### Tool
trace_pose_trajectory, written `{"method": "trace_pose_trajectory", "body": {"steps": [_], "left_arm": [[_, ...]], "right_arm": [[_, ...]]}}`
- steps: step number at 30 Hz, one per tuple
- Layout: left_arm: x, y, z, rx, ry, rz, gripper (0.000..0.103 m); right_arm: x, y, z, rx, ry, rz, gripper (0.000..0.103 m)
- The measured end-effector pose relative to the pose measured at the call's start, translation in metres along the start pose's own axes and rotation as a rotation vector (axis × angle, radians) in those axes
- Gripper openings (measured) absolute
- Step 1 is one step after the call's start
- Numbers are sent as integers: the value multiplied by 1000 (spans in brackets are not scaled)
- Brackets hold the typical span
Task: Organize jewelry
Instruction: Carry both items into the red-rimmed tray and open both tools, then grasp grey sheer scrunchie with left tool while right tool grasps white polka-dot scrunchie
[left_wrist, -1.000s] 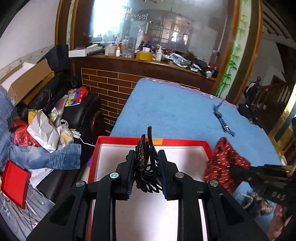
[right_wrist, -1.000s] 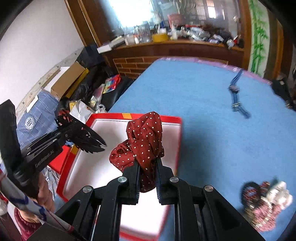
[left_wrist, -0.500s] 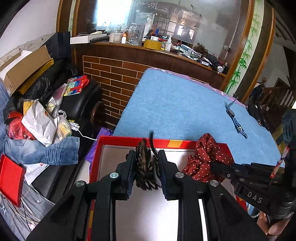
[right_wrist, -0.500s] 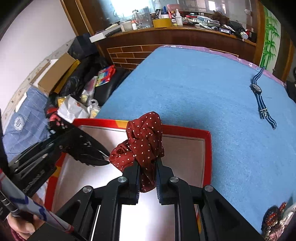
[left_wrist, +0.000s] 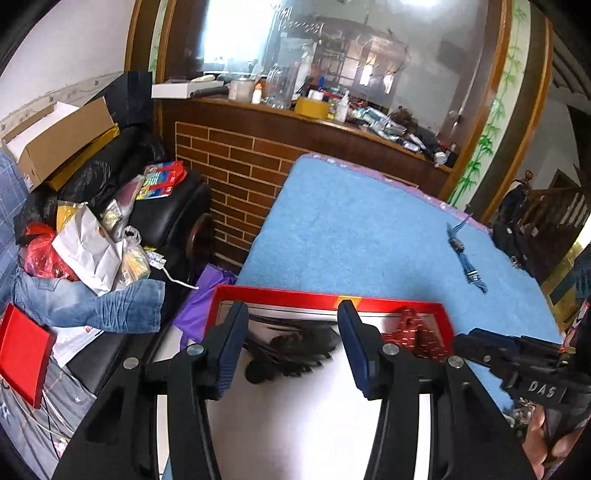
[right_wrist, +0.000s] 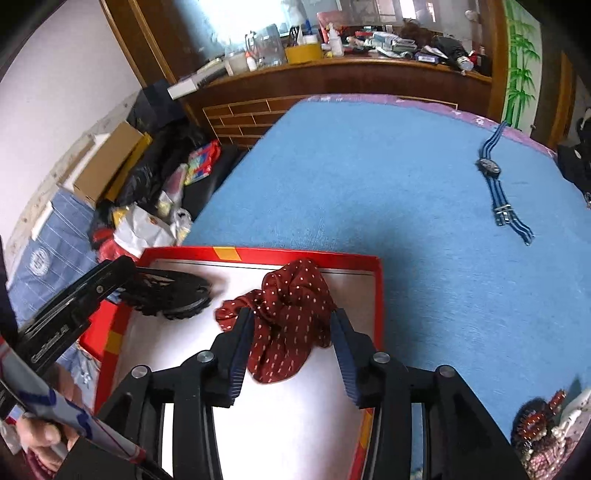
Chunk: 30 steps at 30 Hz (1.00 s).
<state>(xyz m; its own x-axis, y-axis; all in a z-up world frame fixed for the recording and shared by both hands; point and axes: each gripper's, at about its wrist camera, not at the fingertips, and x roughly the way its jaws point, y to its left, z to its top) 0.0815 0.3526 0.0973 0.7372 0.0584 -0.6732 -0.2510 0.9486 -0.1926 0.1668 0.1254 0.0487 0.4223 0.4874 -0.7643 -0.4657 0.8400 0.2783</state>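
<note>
A red-rimmed box with a white floor (left_wrist: 325, 297) (right_wrist: 376, 280) sits at the near left corner of the blue table. A black comb-like hair clip (left_wrist: 291, 343) (right_wrist: 173, 295) lies on its floor. My left gripper (left_wrist: 291, 321) is open just above the clip. A dark red dotted scrunchie (right_wrist: 291, 317) (left_wrist: 410, 332) lies in the box to the right of the clip. My right gripper (right_wrist: 291, 325) is open with its fingers on either side of the scrunchie.
A blue striped watch (right_wrist: 495, 184) (left_wrist: 465, 258) lies far right on the blue cloth (right_wrist: 369, 177). A pile of beaded jewelry (right_wrist: 543, 435) sits at the near right. A cluttered black sofa (left_wrist: 110, 229) stands left of the table, a brick counter (left_wrist: 240, 173) behind.
Both grippers lowered into the box and opened. The left let go of the black clip and the right let go of the scrunchie; both pieces now lie on the box floor.
</note>
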Motion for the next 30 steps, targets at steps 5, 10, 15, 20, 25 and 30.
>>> {"method": "trace_pose_trajectory", "body": {"steps": [5, 10, 15, 20, 25, 30], "left_arm": [[-25, -18, -3, 19, -19, -26, 49], [-56, -55, -21, 81, -35, -72, 49], [-77, -108, -56, 171, -20, -158, 50], [-87, -166, -98, 260, 31, -265, 50], [-88, -216, -135, 391, 81, -349, 57], [-86, -263, -172, 541, 98, -371, 81]], "right_arm": [[-42, -15, -12, 34, -44, 44, 47], [-101, -43, -44, 46, -89, 59, 47], [-149, -83, -87, 91, -135, 38, 47], [-188, -129, -140, 157, -183, -22, 48], [-203, -170, -183, 242, -185, -44, 48], [-210, -203, -205, 323, -189, -41, 48]]}}
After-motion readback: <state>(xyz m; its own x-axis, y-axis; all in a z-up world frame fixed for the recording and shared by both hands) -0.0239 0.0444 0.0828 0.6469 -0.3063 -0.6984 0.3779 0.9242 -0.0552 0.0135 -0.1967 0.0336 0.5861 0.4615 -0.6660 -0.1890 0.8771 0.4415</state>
